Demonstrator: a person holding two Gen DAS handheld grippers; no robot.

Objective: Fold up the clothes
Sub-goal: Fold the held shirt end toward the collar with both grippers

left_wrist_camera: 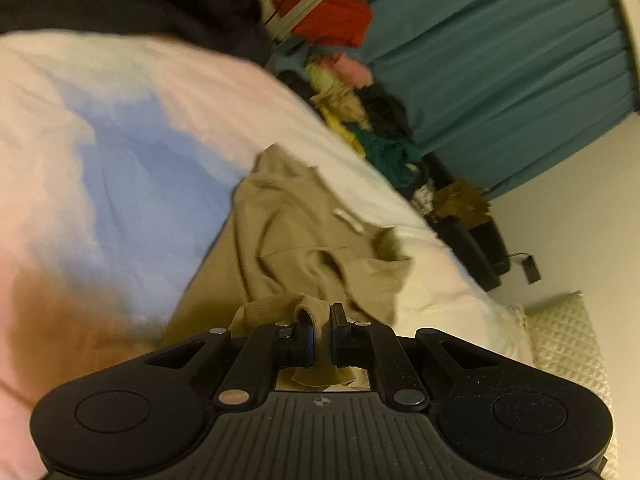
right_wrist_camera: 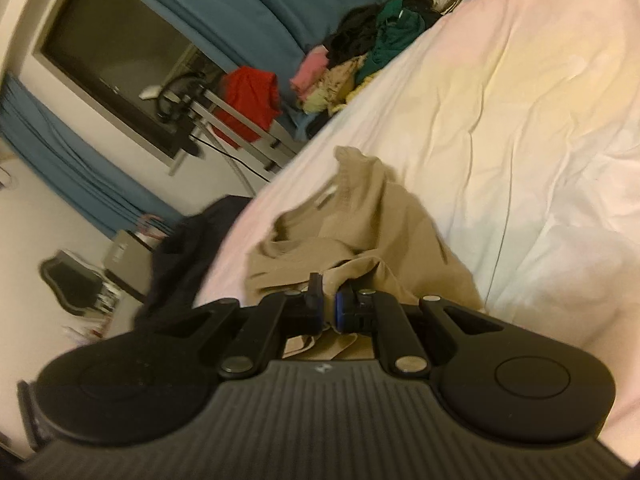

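A crumpled garment (left_wrist_camera: 304,232) lay on the bed (left_wrist_camera: 120,128), near its far edge. Each gripper, left (left_wrist_camera: 321,334) and right (right_wrist_camera: 329,305), pinched a fold of it. Beyond that edge, a pile of clothes (right_wrist_camera: 360,60) lay before the curtain (left_wrist_camera: 500,60).

A bed (right_wrist_camera: 520,128) is covered by a pale, creased sheet tinted pink, yellow and blue. Teal curtains (left_wrist_camera: 500,60) are hung along a cream wall (left_wrist_camera: 580,220), and a dark window (right_wrist_camera: 120,72) is framed in white between them. A heap of mixed clothing (right_wrist_camera: 360,64) is piled beyond the bed's far edge, with a red garment (right_wrist_camera: 250,100) draped over a white rack (right_wrist_camera: 240,128). A textured cream pillow (left_wrist_camera: 568,344) is seen at one end. The scene is lit warmly and dimly.
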